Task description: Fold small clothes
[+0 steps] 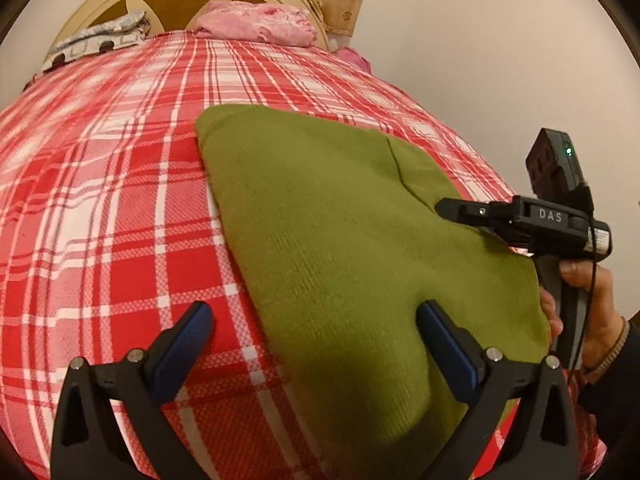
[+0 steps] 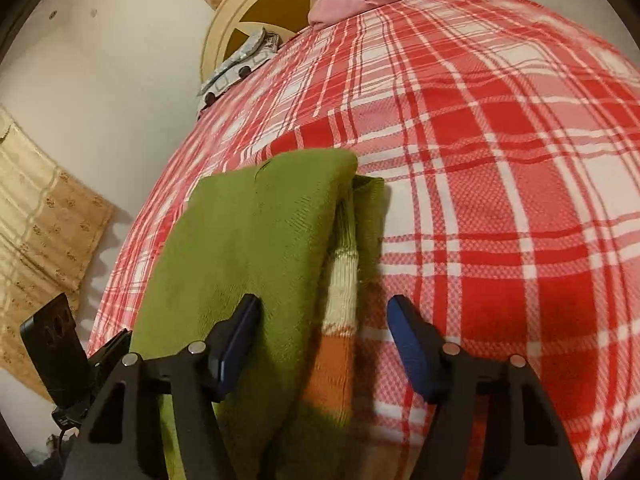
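Both tongs tilt downward, left tongs (image 1: pixel 314 344) and right tongs (image 2: pixel 324 340) gaping, gripping nothing.

I'm in a home bedroom: red plaid bedspread (image 1: pixel 120 184) under my tongs, pink pillow (image 1: pixel 260 22) and cream headboard (image 1: pixel 120 4) far ahead

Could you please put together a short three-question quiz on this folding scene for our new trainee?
1. True or false: the left gripper is clamped on the green garment.
2. What colours are the stripes on the sleeve that shows between the right gripper's fingers?
3. Which lies near the headboard: A) a pink bundle, B) a blue towel, C) a book?

Key:
1. False; its jaws stand open, one finger over the plaid bedspread, the other over the garment.
2. Cream and orange.
3. A.
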Demonstrator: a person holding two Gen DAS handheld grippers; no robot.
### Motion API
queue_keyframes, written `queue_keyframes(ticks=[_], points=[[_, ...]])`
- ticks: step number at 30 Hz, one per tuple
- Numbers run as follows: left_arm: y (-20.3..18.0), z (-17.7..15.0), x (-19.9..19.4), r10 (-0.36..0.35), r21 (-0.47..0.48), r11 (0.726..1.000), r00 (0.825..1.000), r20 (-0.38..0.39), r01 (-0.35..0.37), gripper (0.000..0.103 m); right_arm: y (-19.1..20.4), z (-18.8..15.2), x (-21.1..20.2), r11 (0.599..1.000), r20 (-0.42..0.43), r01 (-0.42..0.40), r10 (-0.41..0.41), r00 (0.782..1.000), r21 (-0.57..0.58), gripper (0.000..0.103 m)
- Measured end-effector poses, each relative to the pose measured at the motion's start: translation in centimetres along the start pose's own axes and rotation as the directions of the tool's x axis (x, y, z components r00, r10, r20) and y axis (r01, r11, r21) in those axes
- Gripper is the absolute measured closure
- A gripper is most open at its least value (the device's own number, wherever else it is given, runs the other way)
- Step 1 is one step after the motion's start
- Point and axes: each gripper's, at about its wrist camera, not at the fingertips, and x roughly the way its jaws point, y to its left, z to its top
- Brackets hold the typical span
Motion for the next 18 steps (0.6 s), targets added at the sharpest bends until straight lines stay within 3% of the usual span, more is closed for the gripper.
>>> queue_keyframes(ticks=[5,13,16,18], points=[[0.3,0.0,0.7,-0.031,-0.039,0.999,0.999,-0.008,0.031,0.0,-0.1,0.1,0.5,0.998,-0.002,-0.067,0.067,0.998,0.004,0.045],[-0.3,0.0,0.9,-0.038,-0.02,0.999,0.999,-0.002,0.037,0.001,0.6,0.1,1.7,0.997,0.015,-0.082,0.082,0.996,-0.011,0.046],[-0.5,0.0,0.8,-0.092,0.003,0.996,0.996,0.002,0.092,0.02,0.3,-0.2,1.6,0.995,0.022,-0.096,0.095,0.995,0.002,0.054],[-0.7,0.0,0.8,-0.104,0.006,0.995,0.995,0.008,0.104,0.025,0.2,-0.3,1.5,0.994,0.025,-0.107,0.107,0.994,0.009,0.06]])
